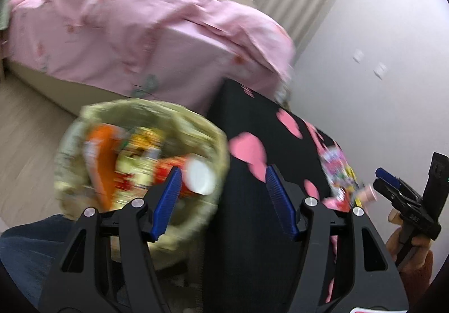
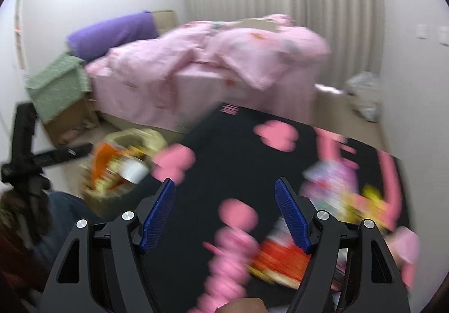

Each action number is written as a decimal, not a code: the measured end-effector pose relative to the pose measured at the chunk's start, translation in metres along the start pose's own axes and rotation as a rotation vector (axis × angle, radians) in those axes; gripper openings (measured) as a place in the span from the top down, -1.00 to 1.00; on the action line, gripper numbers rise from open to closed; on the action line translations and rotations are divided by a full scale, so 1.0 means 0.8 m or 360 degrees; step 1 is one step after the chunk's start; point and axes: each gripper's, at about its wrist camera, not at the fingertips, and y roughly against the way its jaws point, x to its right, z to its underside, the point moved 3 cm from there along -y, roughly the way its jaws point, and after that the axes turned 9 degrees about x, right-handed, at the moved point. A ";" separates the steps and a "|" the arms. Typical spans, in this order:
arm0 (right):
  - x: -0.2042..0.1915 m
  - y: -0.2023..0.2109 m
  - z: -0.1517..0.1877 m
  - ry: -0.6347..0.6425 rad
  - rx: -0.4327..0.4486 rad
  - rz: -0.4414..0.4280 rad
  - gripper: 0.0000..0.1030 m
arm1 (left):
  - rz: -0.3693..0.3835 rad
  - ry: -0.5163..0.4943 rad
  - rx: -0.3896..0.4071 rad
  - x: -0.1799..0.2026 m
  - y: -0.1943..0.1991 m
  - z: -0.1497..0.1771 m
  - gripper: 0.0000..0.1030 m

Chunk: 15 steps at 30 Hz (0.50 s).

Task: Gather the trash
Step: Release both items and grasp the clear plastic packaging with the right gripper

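A round bin with a pale yellow-green liner (image 1: 196,128) stands on the floor left of a black table with pink shapes (image 1: 252,122). It holds an orange wrapper (image 1: 102,156), colourful packets and a red cup with a white base (image 1: 196,177). My left gripper (image 1: 221,195) is open and empty, over the bin's right rim and the table edge. My right gripper (image 2: 224,212) is open and empty above the black table (image 2: 238,144). Colourful wrappers (image 2: 334,184) and a red-orange packet (image 2: 280,257) lie on the table by its right finger. The bin (image 2: 126,161) shows left in the right wrist view.
A bed with a pink quilt (image 1: 126,27) stands behind the bin and table. A purple pillow (image 2: 112,32) and a green-covered cardboard box (image 2: 59,88) are at the bed's left. A crumpled clear bag (image 2: 362,94) lies on the floor by the curtain. Both views are motion-blurred.
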 end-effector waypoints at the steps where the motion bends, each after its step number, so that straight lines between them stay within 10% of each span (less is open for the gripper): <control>1: 0.015 0.012 0.009 -0.0017 -0.0002 0.0058 -0.36 | 0.0026 -0.0034 -0.0022 0.013 -0.004 0.004 -0.14; 15: 0.162 0.115 0.123 -0.0274 -0.0078 0.0452 -0.36 | 0.0481 -0.0568 -0.0370 0.250 -0.064 0.097 -0.14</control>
